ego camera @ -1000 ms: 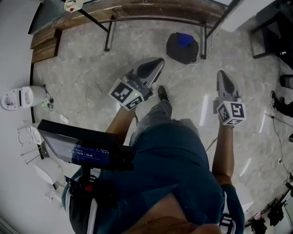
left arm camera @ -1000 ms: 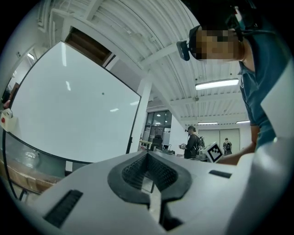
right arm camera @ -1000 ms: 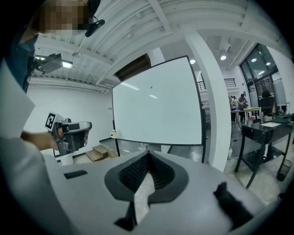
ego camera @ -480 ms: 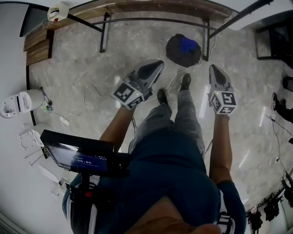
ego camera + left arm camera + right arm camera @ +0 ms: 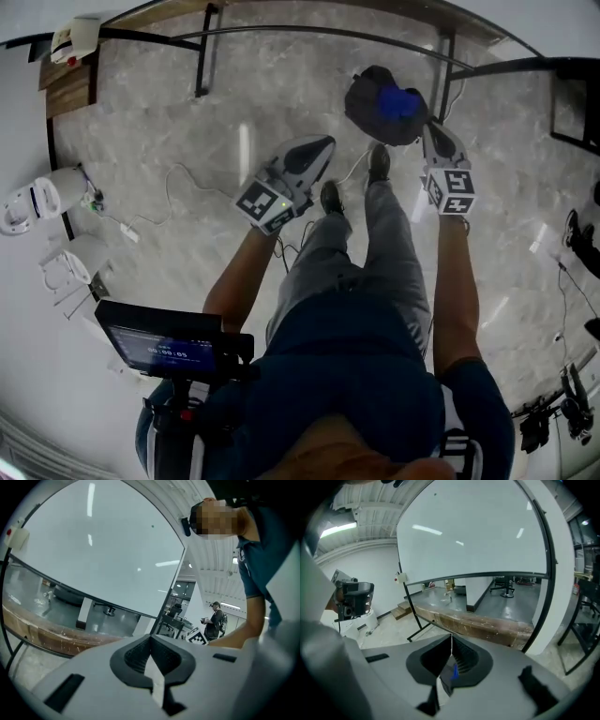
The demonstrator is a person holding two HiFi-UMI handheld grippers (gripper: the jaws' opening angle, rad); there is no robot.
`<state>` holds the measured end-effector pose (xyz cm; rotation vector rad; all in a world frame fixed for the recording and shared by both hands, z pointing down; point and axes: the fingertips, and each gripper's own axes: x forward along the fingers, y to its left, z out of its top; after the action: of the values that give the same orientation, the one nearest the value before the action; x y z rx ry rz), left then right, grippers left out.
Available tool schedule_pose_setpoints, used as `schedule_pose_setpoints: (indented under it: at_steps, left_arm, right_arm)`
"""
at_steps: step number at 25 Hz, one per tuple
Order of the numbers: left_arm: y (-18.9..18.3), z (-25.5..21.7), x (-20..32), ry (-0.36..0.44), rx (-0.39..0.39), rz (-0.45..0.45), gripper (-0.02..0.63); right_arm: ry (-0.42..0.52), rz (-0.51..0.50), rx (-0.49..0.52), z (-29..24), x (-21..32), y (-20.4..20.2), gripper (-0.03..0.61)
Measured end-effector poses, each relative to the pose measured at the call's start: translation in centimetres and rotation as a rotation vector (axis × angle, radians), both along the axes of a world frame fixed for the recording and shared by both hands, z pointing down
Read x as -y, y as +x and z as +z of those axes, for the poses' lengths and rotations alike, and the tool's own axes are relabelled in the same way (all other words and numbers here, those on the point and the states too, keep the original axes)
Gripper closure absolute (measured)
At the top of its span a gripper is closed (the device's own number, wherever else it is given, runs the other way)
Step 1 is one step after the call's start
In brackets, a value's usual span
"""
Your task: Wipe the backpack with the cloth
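With my left gripper (image 5: 323, 145) and right gripper (image 5: 434, 129) both closed on nothing, I judge the backpack (image 5: 361, 94) on the far floor (image 5: 234, 112), just beyond the right one, soft and saggy, best steadied by a strap or top edge, with what may be the cloth (image 5: 398, 101), blue, on top.

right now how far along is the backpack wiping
Done: nothing that shows. The backpack lies on the floor with a blue patch on top, possibly the cloth. In hand: nothing. The left gripper and right gripper are both shut and empty, and in the head view the right one is nearer the backpack. Left: pick up the cloth and wipe.
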<state>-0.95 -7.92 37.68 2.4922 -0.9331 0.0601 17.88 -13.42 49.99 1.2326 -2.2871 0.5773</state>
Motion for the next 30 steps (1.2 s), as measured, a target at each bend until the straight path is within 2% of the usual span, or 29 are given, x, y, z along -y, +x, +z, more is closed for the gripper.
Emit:
schedule_pose_setpoints:
  at_steps: [5, 9, 12, 15, 18, 20, 24, 26, 27, 30]
  left_arm:
    - [1.3, 5.1, 3.4, -0.035, -0.010, 0.002, 0.614]
    - [1.3, 9.1, 4.4, -0.076, -0.026, -0.018, 0.614]
    - [1.7, 11.1, 4.5, -0.103, -0.070, -0.040, 0.614]
    - [1.9, 13.0, 4.2, -0.123, -0.072, -0.046, 0.614]
    - [1.9, 14.5, 3.9, -0.142, -0.084, -0.053, 0.614]
    - [1.9, 15.3, 3.7, -0.148, -0.097, -0.059, 0.614]
    - [1.3, 17.8, 3.4, -0.172, -0.091, -0.063, 0.614]
    - [1.0, 19.1, 3.6, -0.184, -0.080, -0.071, 0.614]
    - [0.9, 19.5, 3.8, -0.184, -0.081, -0.076, 0.614]
    - [1.0, 20.6, 4.5, -0.191, -0.081, -0.081, 0.614]
  right_arm:
    - [-0.079, -0.109, -0.087, 8.5, 4.1, -0.9, 0.564]
    - [-0.133, -0.222, -0.170, 15.1, 5.8, -2.9, 0.468]
    - [-0.177, -0.323, -0.297, 19.7, 5.8, -3.6, 0.412]
    - [-0.196, -0.400, -0.486, 23.7, 6.2, -3.2, 0.393]
    - [-0.186, -0.473, -0.649, 26.7, 6.7, -2.7, 0.393]
    - [-0.193, -0.518, -0.711, 28.4, 6.7, -2.5, 0.393]
    - [-0.226, -0.542, -0.737, 31.2, 6.4, -2.5, 0.397]
    - [-0.217, -0.528, -0.743, 31.6, 6.6, -2.6, 0.489]
    - [-0.205, -0.523, -0.747, 31.6, 6.7, -2.7, 0.513]
    - [-0.167, -0.507, -0.751, 31.0, 6.8, -2.9, 0.528]
